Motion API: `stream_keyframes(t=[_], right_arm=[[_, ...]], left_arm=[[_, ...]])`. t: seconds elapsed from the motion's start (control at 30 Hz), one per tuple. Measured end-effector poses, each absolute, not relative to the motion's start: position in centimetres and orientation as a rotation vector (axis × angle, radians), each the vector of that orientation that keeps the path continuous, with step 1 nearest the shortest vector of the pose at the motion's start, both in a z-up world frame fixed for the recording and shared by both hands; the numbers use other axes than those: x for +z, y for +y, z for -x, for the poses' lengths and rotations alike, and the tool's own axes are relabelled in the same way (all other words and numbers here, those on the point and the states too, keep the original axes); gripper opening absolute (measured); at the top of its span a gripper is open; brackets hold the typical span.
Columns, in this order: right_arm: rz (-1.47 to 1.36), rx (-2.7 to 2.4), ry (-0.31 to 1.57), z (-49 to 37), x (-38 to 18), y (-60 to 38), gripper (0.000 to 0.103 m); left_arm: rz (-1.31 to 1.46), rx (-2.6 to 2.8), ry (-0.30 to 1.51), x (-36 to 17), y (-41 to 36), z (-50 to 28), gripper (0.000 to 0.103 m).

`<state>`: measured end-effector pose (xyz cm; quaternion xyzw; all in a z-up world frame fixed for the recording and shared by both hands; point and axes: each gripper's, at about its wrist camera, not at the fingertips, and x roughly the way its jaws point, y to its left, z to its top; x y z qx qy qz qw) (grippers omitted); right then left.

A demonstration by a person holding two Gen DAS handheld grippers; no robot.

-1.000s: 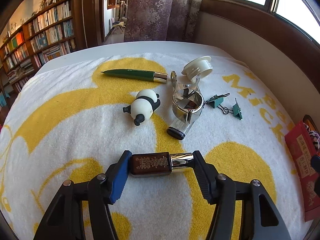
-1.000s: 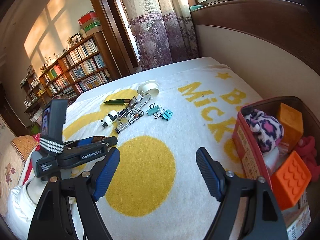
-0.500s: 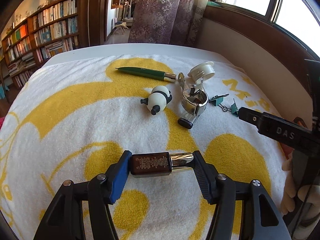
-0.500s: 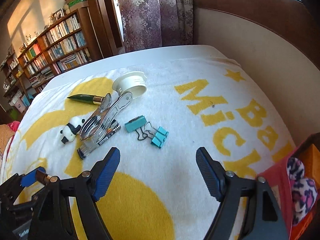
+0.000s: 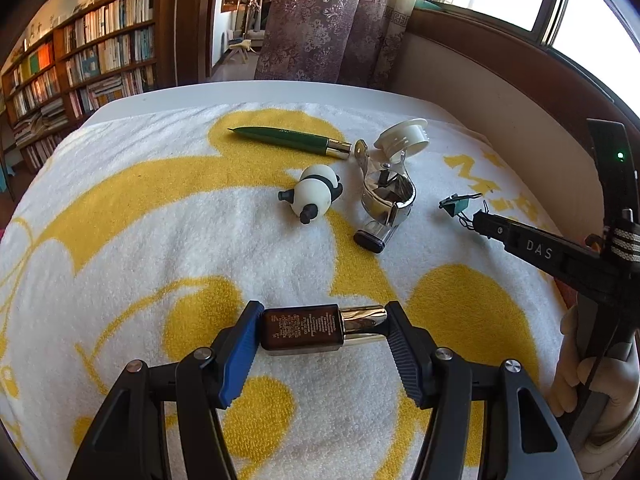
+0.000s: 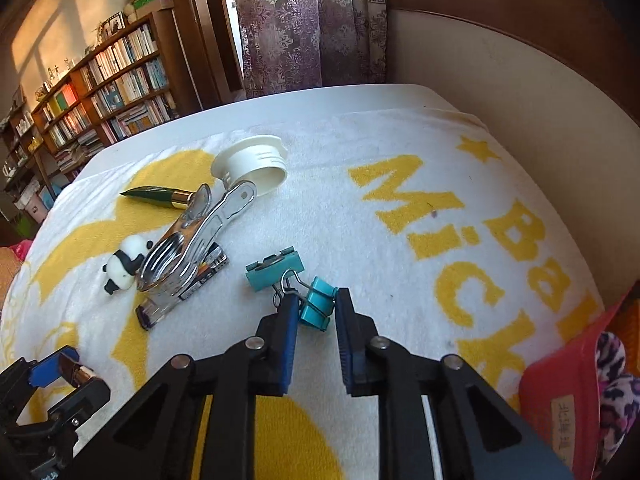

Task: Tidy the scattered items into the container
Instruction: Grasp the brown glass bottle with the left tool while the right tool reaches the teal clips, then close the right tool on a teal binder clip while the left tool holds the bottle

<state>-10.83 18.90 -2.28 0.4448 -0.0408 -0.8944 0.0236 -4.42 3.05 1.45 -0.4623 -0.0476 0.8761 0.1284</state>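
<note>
Right wrist view shows the right gripper low in the centre, its jaws having just closed on the smaller teal binder clip, which sits pinched between the pads on the yellow-and-white towel. A larger teal binder clip lies touching it, up and to the left. Further left lie a metal clamp, a panda figure, a green pen and a white lid. A red container with a spotted soft toy fills the lower right corner. Left wrist view has the left gripper at bottom centre, half-open jaws clamped end to end on a small brown bottle with a gold cap, held above the towel.
</note>
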Motion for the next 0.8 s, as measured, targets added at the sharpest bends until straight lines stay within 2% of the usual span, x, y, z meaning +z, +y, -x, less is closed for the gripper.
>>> stream_keyframes(t=[0.33,0.53,0.67,0.73,0.8], right_arm=[[-1.315,-2.65,-0.242,2.8,-0.7,18.6,0.02],[-1.343,-2.597,-0.183,-1.2,-1.9,18.0,0.021],[-1.37,-2.643,-0.15,-2.6,-2.7,18.7,0.026],[-1.37,-2.653,-0.173,-3.2,-2.5,19.3,0.037],[-1.36,-2.67,-0.181,-3.8,-2.2,19.7,0.062]], left_arm=[[1.306,2.536,-0.13,2.3,3.7,3.6,0.063],[1.276,2.535,-0.128,2.9,4.0,3.1,0.063],[1.254,2.529,-0.123,3.3,4.3,2.6,0.063],[1.245,2.524,-0.12,3.5,4.4,2.4,0.063],[1.238,2.519,-0.121,3.7,4.5,2.3,0.063]])
